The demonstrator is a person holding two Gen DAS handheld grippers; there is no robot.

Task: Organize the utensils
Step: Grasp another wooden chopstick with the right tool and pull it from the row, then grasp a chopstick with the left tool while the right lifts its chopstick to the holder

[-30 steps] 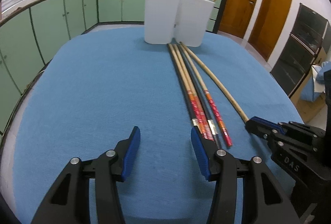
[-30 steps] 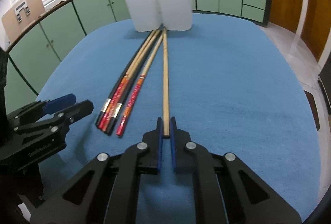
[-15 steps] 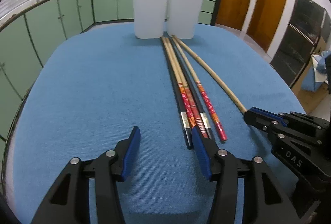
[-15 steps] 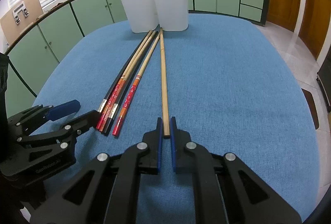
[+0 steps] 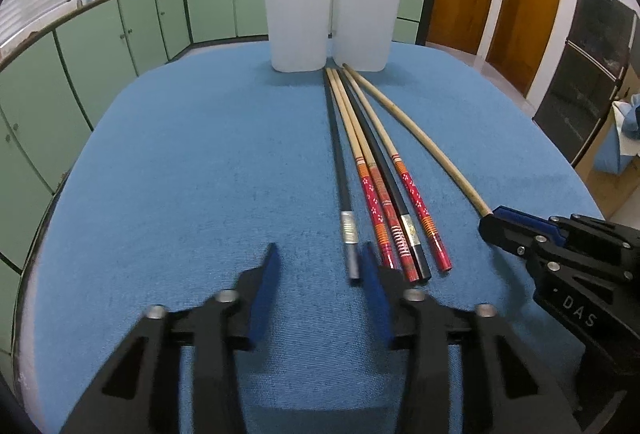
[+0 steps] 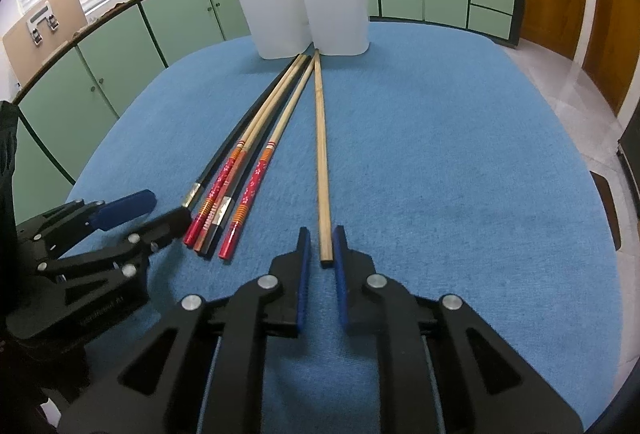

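- Your left wrist view looks low along its jaws across the worktop (image 5: 180, 161) toward the white holders (image 5: 330, 19).
- Your right wrist view faces likewise; both share the chopsticks (image 6: 256, 141).
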